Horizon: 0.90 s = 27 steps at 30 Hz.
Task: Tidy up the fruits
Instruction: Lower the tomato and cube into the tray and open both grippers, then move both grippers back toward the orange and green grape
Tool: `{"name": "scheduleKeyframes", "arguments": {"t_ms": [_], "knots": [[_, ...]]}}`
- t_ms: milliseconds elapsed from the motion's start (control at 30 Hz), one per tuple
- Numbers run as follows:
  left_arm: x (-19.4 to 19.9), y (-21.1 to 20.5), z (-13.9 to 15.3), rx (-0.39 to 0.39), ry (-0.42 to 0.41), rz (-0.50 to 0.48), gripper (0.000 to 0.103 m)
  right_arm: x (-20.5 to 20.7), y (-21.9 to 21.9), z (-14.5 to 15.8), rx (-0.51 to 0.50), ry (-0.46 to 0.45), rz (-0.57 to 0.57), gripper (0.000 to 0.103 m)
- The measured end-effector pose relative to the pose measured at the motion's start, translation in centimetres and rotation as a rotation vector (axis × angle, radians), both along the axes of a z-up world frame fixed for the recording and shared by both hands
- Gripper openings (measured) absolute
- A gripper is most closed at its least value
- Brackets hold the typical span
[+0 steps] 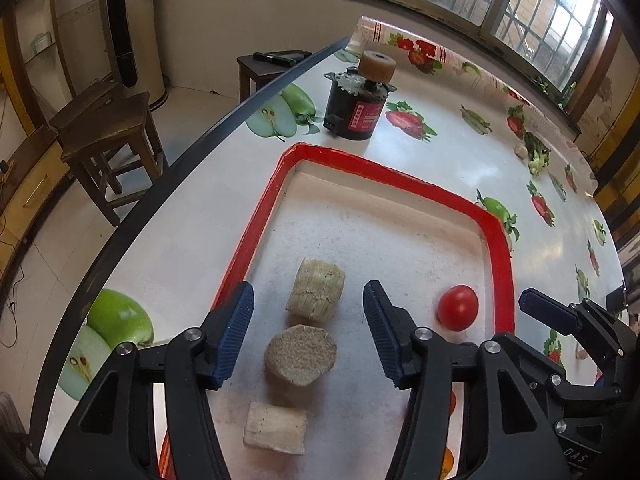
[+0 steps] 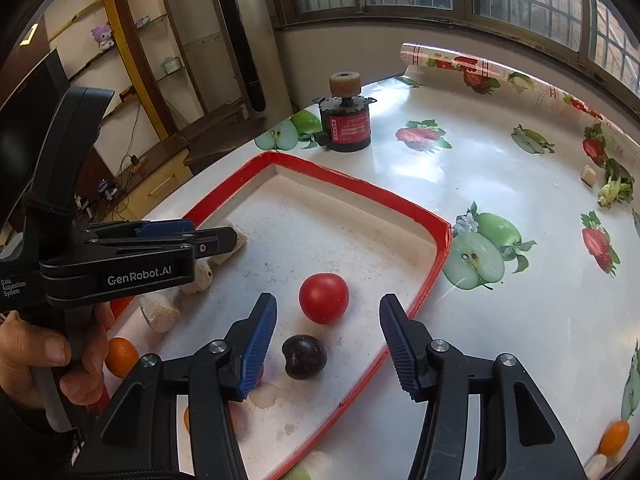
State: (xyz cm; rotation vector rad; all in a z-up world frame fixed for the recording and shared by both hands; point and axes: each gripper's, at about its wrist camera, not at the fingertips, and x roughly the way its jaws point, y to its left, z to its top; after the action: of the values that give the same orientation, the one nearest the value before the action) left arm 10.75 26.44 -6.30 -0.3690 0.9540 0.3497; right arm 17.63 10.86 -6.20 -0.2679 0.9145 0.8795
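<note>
A white tray with a red rim point(image 1: 400, 168) point(image 2: 360, 184) lies on the fruit-print table. In the left wrist view three pale sugarcane pieces lie in it in a row: far point(image 1: 316, 290), middle point(image 1: 300, 354), near point(image 1: 274, 428). My left gripper point(image 1: 308, 286) hangs open over them, pads apart from the far piece. A red tomato point(image 1: 458, 306) point(image 2: 324, 298) sits further right. In the right wrist view my right gripper point(image 2: 328, 300) is open, with a dark plum point(image 2: 304, 356) lying between its fingers, untouched. An orange point(image 2: 122, 356) lies by the hand holding the left gripper point(image 2: 224, 238).
A black cylinder with a red label point(image 1: 358, 108) point(image 2: 346, 128) stands beyond the tray. Another orange point(image 2: 614, 438), a pale chunk point(image 2: 588, 176) and a leafy green point(image 2: 616, 190) lie on the table to the right. Wooden stools point(image 1: 108, 136) stand past the table's left edge.
</note>
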Motion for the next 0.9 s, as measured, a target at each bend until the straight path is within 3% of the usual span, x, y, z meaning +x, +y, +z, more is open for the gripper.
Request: {"name": "scheduleKeyframes", "arguments": {"t_ms": [333,900], "knots": [[-3.0,-2.5,1.7,0.024,-0.055,0.001,0.056,-1.7,-4.1,2.4,0.067,0.001,-0.034,0.061],[-4.0,-8.0,3.0,0.009,-0.098,-0.081,0.056,-2.9,-14.5,3.6,0.15,0.006,-0.215,0.064]]}}
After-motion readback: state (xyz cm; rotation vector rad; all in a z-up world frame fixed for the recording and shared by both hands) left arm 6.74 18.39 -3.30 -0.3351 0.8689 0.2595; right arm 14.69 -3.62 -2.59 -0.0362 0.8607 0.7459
